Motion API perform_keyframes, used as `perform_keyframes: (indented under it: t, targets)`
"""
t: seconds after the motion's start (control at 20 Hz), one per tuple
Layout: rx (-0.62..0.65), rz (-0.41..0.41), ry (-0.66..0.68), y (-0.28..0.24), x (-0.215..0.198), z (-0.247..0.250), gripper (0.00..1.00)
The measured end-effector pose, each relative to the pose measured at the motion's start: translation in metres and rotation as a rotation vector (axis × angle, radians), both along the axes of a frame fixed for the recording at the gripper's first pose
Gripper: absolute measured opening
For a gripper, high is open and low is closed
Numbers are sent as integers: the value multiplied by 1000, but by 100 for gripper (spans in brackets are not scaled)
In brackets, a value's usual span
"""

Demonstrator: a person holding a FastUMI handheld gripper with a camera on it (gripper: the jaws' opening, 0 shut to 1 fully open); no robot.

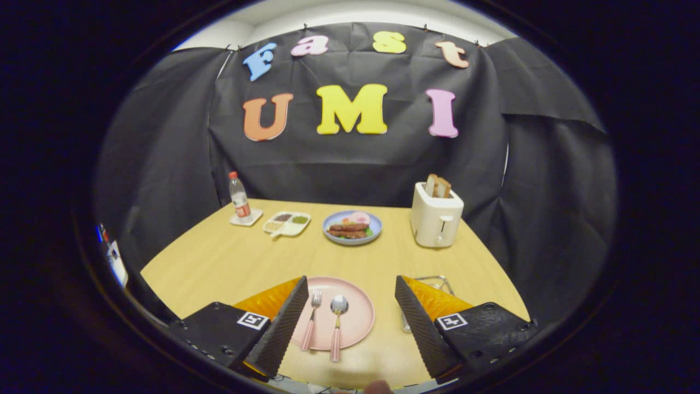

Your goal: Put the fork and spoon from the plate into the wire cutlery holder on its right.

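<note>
Gripper view, looking forward over a pale wooden desk [229, 257]. Fingers [348, 323] spread wide apart, holding nothing. Between them, one pink plate [358, 320] carrying one fork [310, 320] and one spoon [337, 324], side by side, handles toward the fingers. Wire cutlery holder [437, 282] just behind the right finger, mostly hidden by it. Well beyond the fingers, in a row: one bottle [239, 200] on a coaster, one divided tray [287, 223], one blue plate of food [352, 227], one toaster [436, 219] with two bread slices.

Gripper-mounted fisheye, high over table [229, 257], facing booth wall.
</note>
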State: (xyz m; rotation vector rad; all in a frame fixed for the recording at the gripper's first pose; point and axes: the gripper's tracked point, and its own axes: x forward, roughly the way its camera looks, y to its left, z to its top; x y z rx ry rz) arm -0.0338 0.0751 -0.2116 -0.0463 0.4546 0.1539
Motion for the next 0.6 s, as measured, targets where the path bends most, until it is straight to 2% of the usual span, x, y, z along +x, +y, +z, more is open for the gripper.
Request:
perform_keyframes:
  t: [0.35, 0.6]
  targets:
    - [-119, 25, 397, 11, -8, -90, 95]
    - [-135, 14, 448, 17, 3, -114, 80]
